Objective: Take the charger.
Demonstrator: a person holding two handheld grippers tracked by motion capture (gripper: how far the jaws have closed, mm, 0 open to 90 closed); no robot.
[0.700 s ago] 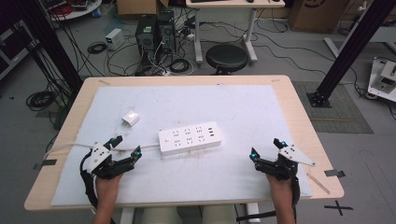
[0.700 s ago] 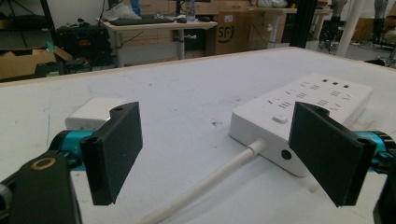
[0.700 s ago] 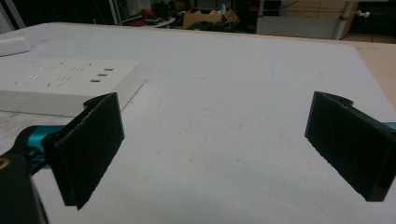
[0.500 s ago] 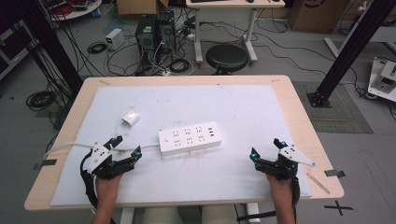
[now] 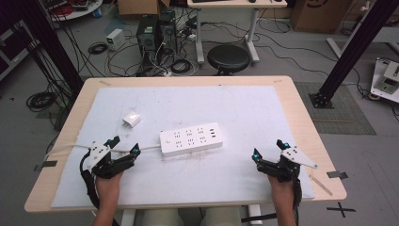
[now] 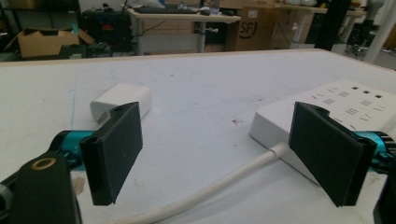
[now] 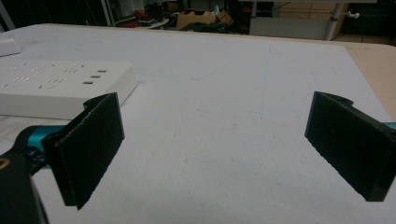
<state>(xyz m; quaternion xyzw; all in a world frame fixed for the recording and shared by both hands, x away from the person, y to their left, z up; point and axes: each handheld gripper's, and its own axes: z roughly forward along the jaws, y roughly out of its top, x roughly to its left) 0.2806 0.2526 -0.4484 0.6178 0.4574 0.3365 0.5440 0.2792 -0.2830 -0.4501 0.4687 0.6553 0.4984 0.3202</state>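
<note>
A white power strip (image 5: 190,139) lies flat in the middle of the white mat, its white cable (image 5: 70,147) running off to the left. A small white charger block (image 5: 131,119) rests behind and left of it. My left gripper (image 5: 124,146) sits low at the front left, open and holding nothing, with the cable (image 6: 219,186) passing between and below its jaws. In the left gripper view the charger (image 6: 122,99) lies ahead on the left and the strip (image 6: 336,109) on the right. My right gripper (image 5: 268,149) rests open at the front right, clear of the strip (image 7: 60,86).
The white mat (image 5: 263,108) covers most of the wooden table (image 5: 301,113). Beyond the far edge stand a black stool (image 5: 228,58), computer towers (image 5: 153,33) and tangled floor cables. A black frame post (image 5: 350,47) rises at the right.
</note>
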